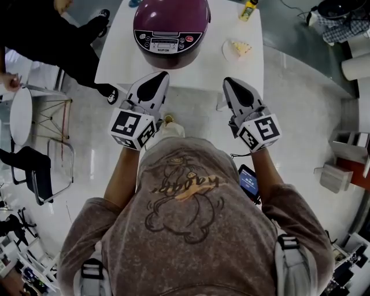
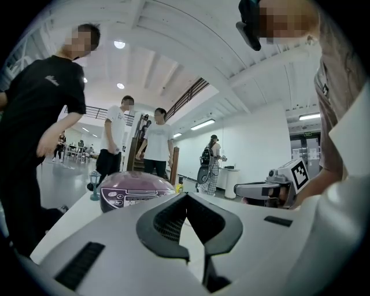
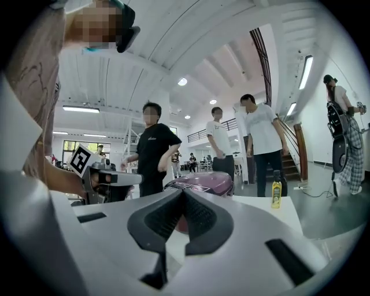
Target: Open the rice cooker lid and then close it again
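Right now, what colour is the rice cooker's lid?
The lid is a glossy dark purple; it shows best in the head view.

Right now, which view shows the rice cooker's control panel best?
The head view: the rice cooker shows its panel unobstructed. The left gripper view shows it small and oblique; in the right gripper view the fingers cover it partly.

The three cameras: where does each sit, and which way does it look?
Head view: on the person's head, looking steeply down at the rice cooker on the table; shows their shirt, left tongs and right tongs.
Left gripper view: rides the left tongs, looking along shut jaws toward the cooker; right tongs at its right.
Right gripper view: rides the right tongs, facing the cooker; left tongs at its left.
Shared: all see the cooker.
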A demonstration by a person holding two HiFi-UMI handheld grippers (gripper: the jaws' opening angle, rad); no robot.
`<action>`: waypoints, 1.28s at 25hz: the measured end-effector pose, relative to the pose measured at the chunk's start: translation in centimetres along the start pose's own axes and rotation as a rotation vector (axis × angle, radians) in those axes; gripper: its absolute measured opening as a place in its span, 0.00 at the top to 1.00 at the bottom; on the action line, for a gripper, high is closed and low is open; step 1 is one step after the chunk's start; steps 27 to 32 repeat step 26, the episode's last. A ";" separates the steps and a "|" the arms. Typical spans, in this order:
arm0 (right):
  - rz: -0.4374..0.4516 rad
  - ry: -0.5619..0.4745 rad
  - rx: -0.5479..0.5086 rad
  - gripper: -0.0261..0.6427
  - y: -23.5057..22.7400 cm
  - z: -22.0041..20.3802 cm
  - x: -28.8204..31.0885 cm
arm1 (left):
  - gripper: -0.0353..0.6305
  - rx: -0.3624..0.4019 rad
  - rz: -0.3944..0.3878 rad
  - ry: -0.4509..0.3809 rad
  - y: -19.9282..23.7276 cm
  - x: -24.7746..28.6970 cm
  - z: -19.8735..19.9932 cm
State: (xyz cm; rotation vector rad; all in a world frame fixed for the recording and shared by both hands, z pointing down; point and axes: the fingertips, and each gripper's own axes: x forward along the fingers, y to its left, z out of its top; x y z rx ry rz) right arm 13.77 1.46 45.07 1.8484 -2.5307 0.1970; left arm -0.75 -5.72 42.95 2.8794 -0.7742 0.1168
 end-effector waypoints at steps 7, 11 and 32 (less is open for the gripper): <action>0.009 -0.001 -0.003 0.97 0.4 0.5 0.2 | 0.91 -0.010 -0.004 0.003 0.1 0.0 0.1; 0.012 0.009 -0.013 0.97 0.3 0.5 0.1 | 0.91 -0.012 -0.004 0.005 0.1 0.0 -0.1; 0.033 0.014 -0.035 0.97 0.7 1.0 0.0 | 0.91 -0.014 0.016 -0.015 0.6 -1.1 -0.2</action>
